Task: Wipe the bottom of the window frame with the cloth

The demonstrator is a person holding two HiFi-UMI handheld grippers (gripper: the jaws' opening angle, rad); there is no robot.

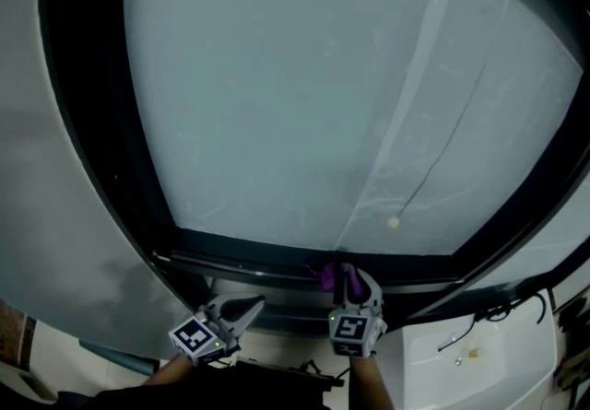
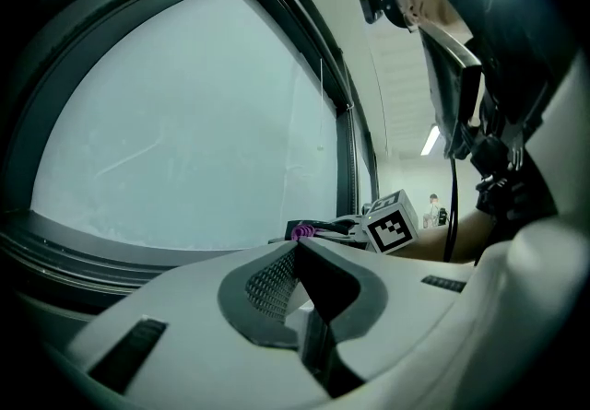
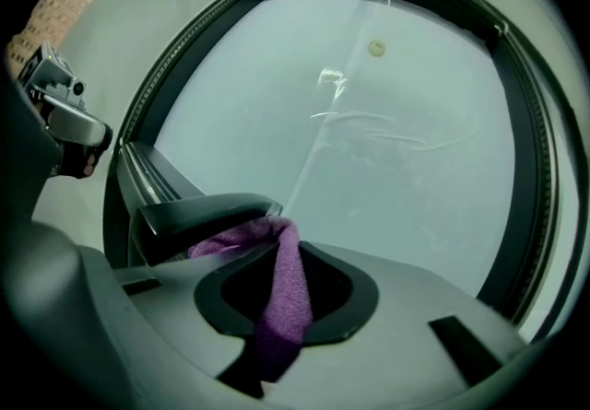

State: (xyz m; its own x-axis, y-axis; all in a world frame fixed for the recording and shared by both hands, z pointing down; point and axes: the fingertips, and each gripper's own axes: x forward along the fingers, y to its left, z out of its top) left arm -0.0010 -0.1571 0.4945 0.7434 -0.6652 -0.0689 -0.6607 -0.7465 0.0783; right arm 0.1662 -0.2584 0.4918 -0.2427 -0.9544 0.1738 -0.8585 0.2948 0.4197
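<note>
The right claw (image 3: 277, 219) was clenched on the purple cloth (image 3: 284, 288). A strip of the cloth hung back between its jaws. The cloth sat at the bottom of the window frame (image 1: 249, 256), near its middle, and looked to be touching it. The left claw (image 1: 247, 307) was squeezed tight with nothing in it. It hung just below the frame, to the left of the cloth.

Only a small bit of cloth poked out past the right claw. If the claw tipped, its hard tip could scrape the frame. The cloth could also catch in the frame's grooves and slip out. Going too high would rub the glass (image 1: 304, 95) instead.
</note>
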